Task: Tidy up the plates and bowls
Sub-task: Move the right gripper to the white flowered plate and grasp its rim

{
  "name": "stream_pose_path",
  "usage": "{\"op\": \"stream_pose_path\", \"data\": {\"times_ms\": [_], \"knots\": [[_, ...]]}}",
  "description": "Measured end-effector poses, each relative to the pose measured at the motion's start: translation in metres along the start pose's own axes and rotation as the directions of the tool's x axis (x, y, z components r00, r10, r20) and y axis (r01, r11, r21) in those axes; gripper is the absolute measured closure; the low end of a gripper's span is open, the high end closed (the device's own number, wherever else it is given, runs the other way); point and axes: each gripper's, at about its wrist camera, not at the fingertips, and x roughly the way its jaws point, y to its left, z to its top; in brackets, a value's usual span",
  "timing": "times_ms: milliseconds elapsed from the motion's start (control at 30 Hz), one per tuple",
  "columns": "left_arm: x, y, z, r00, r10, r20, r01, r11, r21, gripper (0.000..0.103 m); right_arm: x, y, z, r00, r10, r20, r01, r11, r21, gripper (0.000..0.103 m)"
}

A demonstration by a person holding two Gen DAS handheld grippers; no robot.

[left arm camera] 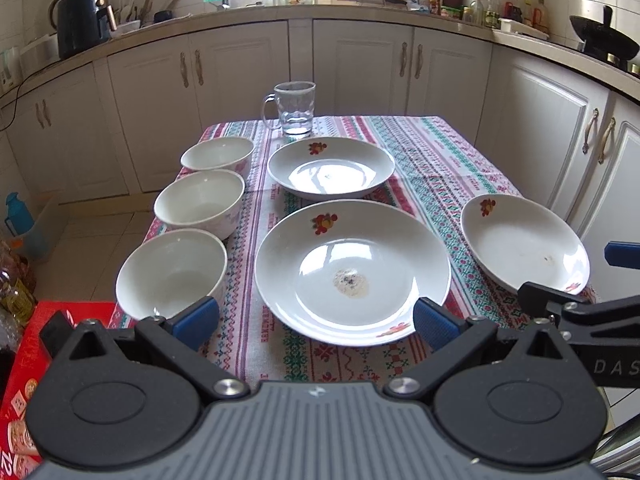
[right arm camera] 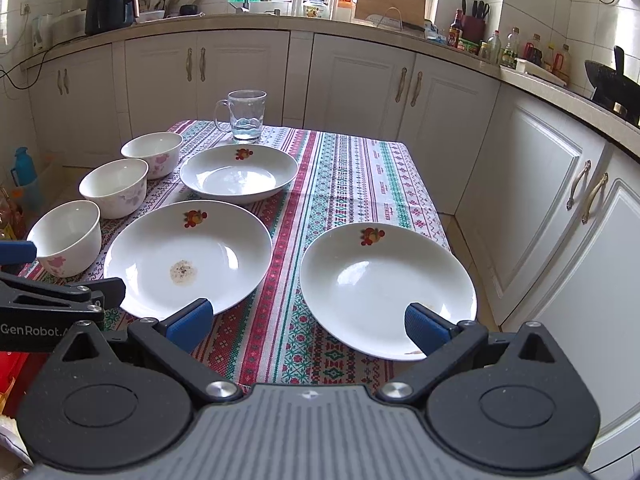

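Worktop (left arm camera: pixel 420 152) carries three bowls in a column along its left edge: near bowl (left arm camera: pixel 172 272), middle bowl (left arm camera: pixel 200 202), far bowl (left arm camera: pixel 218 154). Right of them, two plates in a column: near plate (left arm camera: pixel 352 272), far plate (left arm camera: pixel 331 167) behind it. Third plate (right arm camera: pixel 387 290) lies right of the near plate, apart, at the right edge. Mug (left arm camera: pixel 294 109) stands behind the far plate.

glass mug (left arm camera: pixel 294 109), patterned tablecloth (left arm camera: pixel 420 160), black kettle (left arm camera: pixel 80 20)

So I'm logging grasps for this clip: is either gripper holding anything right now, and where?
Nothing is held. The left gripper and the right gripper are both open and empty above the table.
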Motion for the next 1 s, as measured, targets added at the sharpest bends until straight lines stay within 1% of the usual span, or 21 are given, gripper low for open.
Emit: {"op": "stream_pose_path", "data": {"times_ms": [167, 367, 500, 633, 833, 933, 1000], "knots": [[-0.003, -0.003, 0.009, 0.999, -0.037, 0.032, 0.036, 0.999, 0.033, 0.001, -0.002, -0.007, 0.004, 1.000, 0.010, 0.029, -0.010, 1.000, -0.004, 0.000], [-0.003, -0.009, 0.026, 0.995, -0.066, 0.079, 0.059, 0.995, 0.079, 0.001, -0.004, -0.022, 0.010, 0.998, 0.020, 0.064, -0.019, 1.000, -0.015, 0.000], [0.005, -0.015, 0.037, 0.992, -0.112, 0.059, 0.105, 0.989, 0.108, 0.001, -0.005, -0.039, 0.012, 0.995, 0.011, 0.094, -0.010, 1.000, -0.017, 0.000], [0.018, -0.022, 0.039, 0.986, -0.165, 0.030, 0.160, 0.978, 0.130, 0.001, -0.001, -0.058, 0.010, 0.994, 0.009, 0.104, -0.008, 1.000, -0.018, 0.000], [0.040, -0.031, 0.046, 0.979, -0.202, -0.004, 0.200, 0.970, 0.134, 0.001, 0.016, -0.083, -0.003, 0.998, 0.026, 0.060, -0.025, 1.000, -0.017, 0.000], [0.051, -0.035, 0.049, 0.979, -0.204, 0.003, 0.202, 0.972, 0.124, 0.001, 0.027, -0.093, -0.014, 0.999, 0.038, 0.028, -0.037, 0.999, -0.014, 0.000], [0.058, -0.040, 0.051, 0.979, -0.205, 0.012, 0.201, 0.969, 0.143, 0.001, 0.035, -0.098, -0.021, 0.999, 0.051, 0.007, -0.051, 0.999, -0.010, 0.000]]}}
